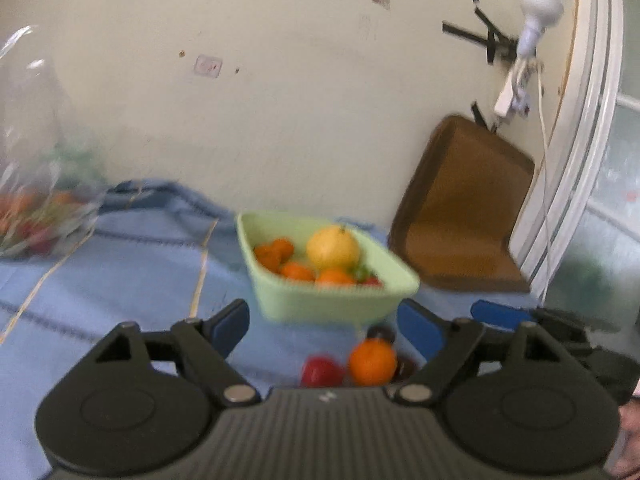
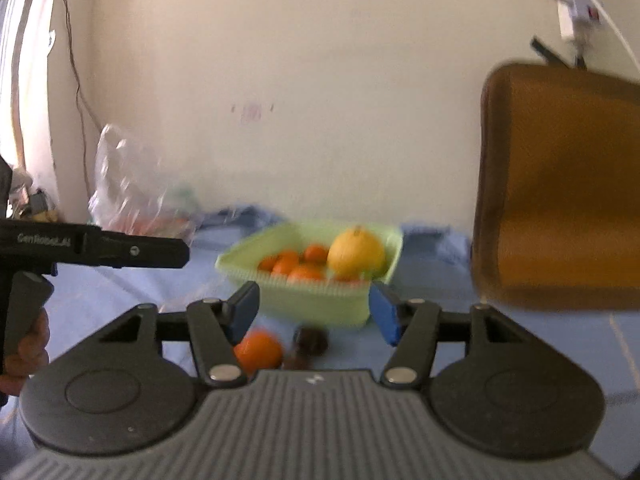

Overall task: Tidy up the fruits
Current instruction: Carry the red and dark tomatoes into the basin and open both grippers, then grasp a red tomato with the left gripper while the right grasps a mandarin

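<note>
A: Left wrist view: left gripper [image 1: 324,326] spread wide, nothing held. Fruits?
B: Mostly in the green basket [image 1: 280,304], far side; an orange [image 1: 372,362] lies near. Right gripper [image 2: 314,312] parted, empty.

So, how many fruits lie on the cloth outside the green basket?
4 visible: an orange, a red fruit at its left, two dark fruits behind and right. The grippers may hide more.

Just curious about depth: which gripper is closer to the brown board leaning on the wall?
Right. The brown board looms close on the right gripper's right side; the left gripper is farther off, left of it.
</note>
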A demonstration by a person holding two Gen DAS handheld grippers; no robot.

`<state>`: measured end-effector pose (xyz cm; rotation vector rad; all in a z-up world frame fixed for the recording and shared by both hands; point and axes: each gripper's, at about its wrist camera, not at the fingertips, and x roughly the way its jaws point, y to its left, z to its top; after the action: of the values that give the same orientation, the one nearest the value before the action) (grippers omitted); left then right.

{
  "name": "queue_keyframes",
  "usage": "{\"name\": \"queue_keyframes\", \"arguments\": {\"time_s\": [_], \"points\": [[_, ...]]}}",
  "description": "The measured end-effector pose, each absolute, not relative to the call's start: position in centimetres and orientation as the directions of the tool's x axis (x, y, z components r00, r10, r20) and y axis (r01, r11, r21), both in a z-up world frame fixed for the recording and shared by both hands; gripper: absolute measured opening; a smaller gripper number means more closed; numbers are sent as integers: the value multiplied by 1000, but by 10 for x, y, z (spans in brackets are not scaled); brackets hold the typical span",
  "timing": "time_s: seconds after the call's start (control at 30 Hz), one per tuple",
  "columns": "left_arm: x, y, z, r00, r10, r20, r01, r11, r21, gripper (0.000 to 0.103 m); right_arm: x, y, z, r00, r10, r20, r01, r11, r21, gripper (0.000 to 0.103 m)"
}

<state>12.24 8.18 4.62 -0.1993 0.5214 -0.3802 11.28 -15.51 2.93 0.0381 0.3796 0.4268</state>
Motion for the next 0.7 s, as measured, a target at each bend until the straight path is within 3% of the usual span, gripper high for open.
{"name": "queue_keyframes", "arguments": {"time_s": [0.07,0.27,0.7], "points": [[117,82,37,782,-405,-474,298,911,-287,79,109,-147,22,822,414,-391,-415,906,86,54],[117,82,26,754,-423,-502,298,902,-312,73,102,-126,15,802,408,-435,-463,886,-22,54],[131,54,26,732,-432,-527,385,900,-203,74,126,-127,-1,749,394,-533,-457,889,15,54]]}}
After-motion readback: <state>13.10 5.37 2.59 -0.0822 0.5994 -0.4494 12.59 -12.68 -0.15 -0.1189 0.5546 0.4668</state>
